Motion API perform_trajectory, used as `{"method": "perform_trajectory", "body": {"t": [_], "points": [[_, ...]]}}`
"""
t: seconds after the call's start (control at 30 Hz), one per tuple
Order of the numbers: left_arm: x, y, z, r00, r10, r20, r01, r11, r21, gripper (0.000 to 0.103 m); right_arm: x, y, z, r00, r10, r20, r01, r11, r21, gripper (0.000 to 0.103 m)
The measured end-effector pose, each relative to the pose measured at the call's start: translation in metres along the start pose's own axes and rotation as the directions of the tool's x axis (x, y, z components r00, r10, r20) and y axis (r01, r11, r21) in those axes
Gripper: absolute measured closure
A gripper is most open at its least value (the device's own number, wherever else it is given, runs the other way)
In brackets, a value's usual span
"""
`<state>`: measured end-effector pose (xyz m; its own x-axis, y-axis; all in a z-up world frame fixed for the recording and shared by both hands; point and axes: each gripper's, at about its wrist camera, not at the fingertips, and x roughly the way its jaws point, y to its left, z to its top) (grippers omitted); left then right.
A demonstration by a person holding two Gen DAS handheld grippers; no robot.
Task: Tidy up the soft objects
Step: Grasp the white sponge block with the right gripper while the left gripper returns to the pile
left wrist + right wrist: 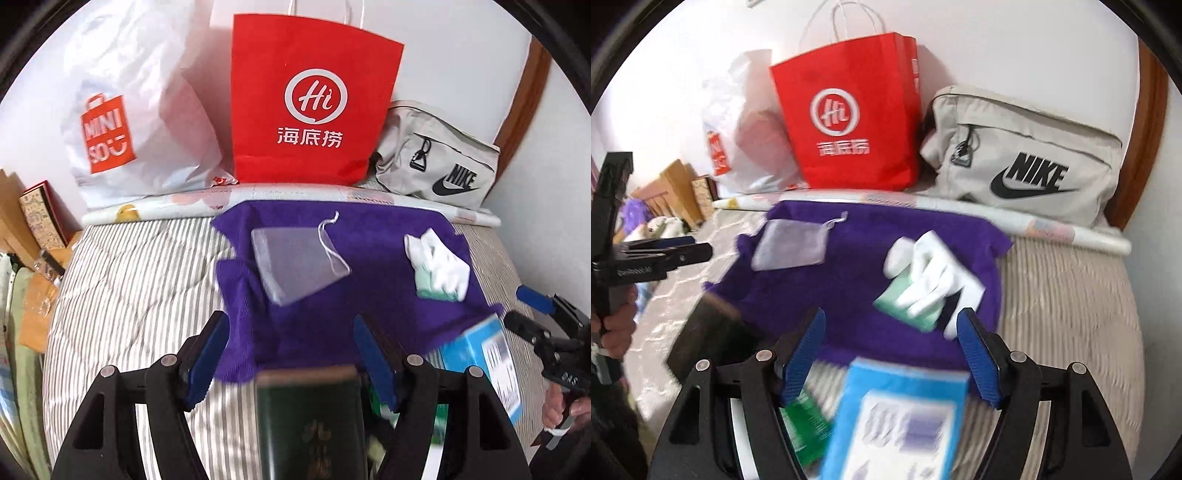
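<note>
On the bed, a purple towel (332,295) carries a limp mesh drawstring pouch (299,264) at its left and floppy white socks (931,280) at its right; pinch either mid-fabric. Both grippers' jaws spread, empty: left gripper (291,362), right gripper (892,354).

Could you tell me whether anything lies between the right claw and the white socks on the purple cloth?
Nothing visible does. The right claw is open, and only bare purple cloth lies between it and the white socks. The blue box sits nearer the camera, below the claw.
</note>
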<state>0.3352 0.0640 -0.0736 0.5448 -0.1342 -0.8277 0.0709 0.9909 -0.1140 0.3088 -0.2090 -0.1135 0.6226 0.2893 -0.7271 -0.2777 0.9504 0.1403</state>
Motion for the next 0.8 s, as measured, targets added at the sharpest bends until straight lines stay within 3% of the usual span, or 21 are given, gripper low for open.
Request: {"method": "perform_trajectory", "body": {"t": [0.2, 0.3, 0.5, 0.8], "points": [[-0.024, -0.003, -0.036, 0.999, -0.043, 0.007, 0.043, 0.999, -0.006, 0.035, -0.033, 0.047, -0.047, 0.996, 0.09, 0.005, -0.089, 0.994, -0.069, 0.03], [-0.035, 0.001, -0.055, 0.994, -0.113, 0.01, 0.114, 0.993, -0.039, 0.035, -0.042, 0.071, -0.067, 0.992, 0.128, -0.004, -0.127, 0.985, -0.12, 0.03], [-0.051, 0.016, -0.089, 0.986, -0.164, 0.027, 0.165, 0.983, -0.078, 0.035, -0.032, 0.101, -0.094, 0.978, 0.197, -0.066, -0.205, 0.968, -0.148, 0.03], [-0.049, 0.031, -0.135, 0.995, -0.102, -0.01, 0.101, 0.993, -0.063, 0.035, -0.008, 0.116, -0.111, 0.979, 0.169, -0.112, -0.185, 0.972, -0.149, 0.029]]}}
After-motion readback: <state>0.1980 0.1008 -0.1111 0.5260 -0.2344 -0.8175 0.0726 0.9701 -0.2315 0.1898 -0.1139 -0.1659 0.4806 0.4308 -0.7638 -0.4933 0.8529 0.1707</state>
